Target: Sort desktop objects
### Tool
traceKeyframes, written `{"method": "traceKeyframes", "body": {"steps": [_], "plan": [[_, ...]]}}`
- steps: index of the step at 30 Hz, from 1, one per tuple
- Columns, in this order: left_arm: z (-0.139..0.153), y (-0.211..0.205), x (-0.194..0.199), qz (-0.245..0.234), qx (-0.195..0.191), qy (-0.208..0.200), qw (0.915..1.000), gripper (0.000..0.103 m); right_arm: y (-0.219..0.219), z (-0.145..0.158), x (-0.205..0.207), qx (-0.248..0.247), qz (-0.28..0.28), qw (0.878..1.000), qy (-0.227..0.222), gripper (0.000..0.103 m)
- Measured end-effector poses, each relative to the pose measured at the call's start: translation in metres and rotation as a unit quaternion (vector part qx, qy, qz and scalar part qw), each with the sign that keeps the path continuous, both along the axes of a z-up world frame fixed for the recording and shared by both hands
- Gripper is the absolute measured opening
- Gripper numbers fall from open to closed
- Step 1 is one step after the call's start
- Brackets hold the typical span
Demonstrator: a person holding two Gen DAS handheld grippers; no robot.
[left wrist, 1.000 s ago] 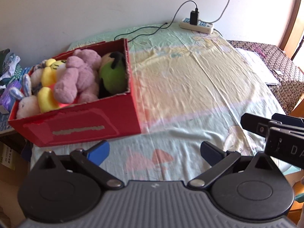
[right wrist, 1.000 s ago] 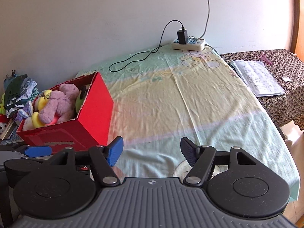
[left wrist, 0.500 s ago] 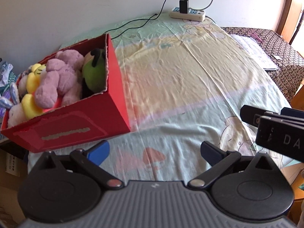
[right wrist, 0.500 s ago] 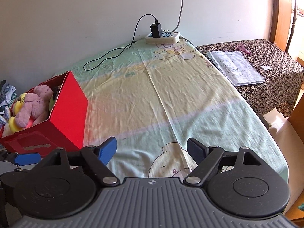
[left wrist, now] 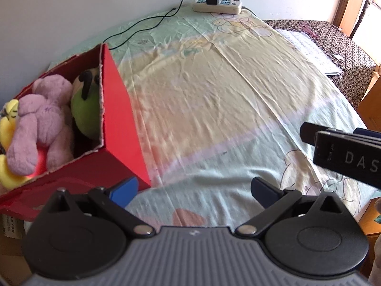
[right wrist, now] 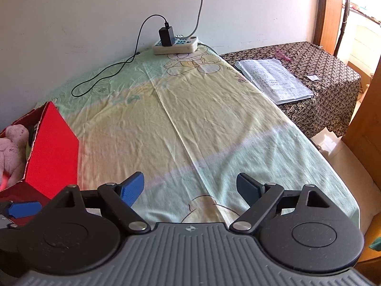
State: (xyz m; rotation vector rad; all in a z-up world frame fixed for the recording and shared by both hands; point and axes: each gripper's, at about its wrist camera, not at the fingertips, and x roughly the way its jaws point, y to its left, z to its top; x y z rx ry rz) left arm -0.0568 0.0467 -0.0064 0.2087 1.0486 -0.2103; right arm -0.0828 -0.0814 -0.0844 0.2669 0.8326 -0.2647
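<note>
Yellow plush [left wrist: 6, 128] in red box [left wrist: 123, 119] cut off left.

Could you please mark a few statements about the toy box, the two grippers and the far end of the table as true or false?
1. The red box holds plush toys. True.
2. The left gripper is clamped on a plush toy. False: its jaws are open and empty.
3. The right gripper is open with nothing between its fingers. True.
4. The power strip has nothing plugged in. False: a black charger sits in it.
5. The purple plush lies on the sheet. False: it is inside the box.
</note>
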Motion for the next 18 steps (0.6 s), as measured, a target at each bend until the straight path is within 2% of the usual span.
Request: {"method": "traceKeyframes", "body": {"steps": [4, 8, 11, 15, 18], "plan": [[0.003, -0.011, 0.013, 0.013, -0.006, -0.005, 0.9999, 0.102, -0.013, -0.003, 0.016, -0.006, 0.005, 1.000, 0.016, 0.087], [0.007, -0.023, 0.025, 0.042, -0.011, -0.001, 0.9991, 0.102, -0.023, -0.003, 0.038, -0.006, 0.037, 0.999, 0.039, 0.087], [0.007, -0.031, 0.030, 0.067, -0.003, -0.011, 0.9977, 0.102, -0.028, -0.003, 0.047, -0.009, 0.062, 0.997, 0.034, 0.087], [0.006, -0.027, 0.028, 0.105, -0.013, 0.007, 0.9944, 0.102, -0.032, -0.003, 0.056, -0.012, 0.094, 0.995, 0.033, 0.087], [0.008, -0.022, 0.025, 0.129, -0.005, 0.006, 0.9916, 0.102, -0.029, -0.001, 0.061, -0.011, 0.118, 0.993, 0.031, 0.087]]}}
